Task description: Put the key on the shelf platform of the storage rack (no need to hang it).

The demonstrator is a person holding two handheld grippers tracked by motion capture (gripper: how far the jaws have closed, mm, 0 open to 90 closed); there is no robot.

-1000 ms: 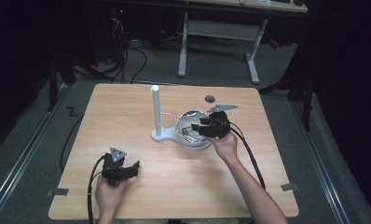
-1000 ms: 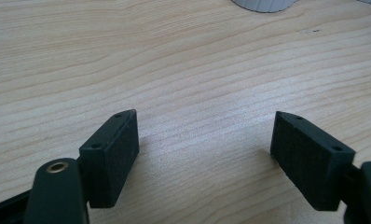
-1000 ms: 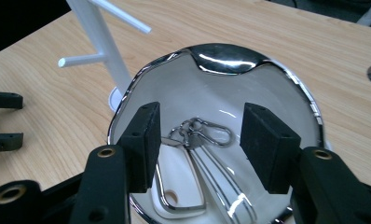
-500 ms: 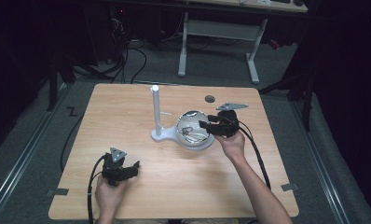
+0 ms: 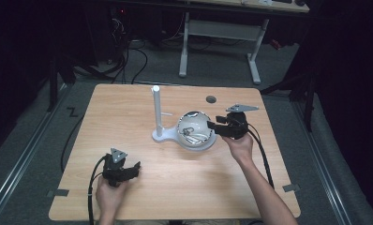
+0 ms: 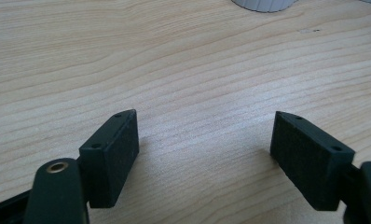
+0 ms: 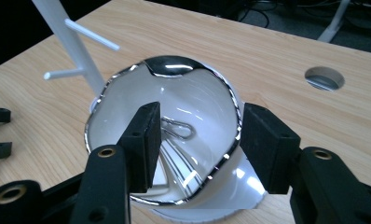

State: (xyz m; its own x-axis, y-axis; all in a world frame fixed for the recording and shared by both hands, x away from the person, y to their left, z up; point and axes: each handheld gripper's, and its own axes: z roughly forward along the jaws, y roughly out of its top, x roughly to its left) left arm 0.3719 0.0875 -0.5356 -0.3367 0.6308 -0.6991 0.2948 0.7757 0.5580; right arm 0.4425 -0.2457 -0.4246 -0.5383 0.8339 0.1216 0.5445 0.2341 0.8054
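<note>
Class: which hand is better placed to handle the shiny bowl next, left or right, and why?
Right. The right gripper has its fingers at the bowl, straddling its rim. The left gripper sits open over bare table, well apart.

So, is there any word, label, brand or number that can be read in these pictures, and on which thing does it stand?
None can be read.
Shiny bowl: bare, no print.
White stand: plain, no label.
Wooden table: wood grain, one round hole, no marking.
Right tool and left tool: black, no brand visible.
Dark background equipment in the high view: too dim and small to tell.
</note>
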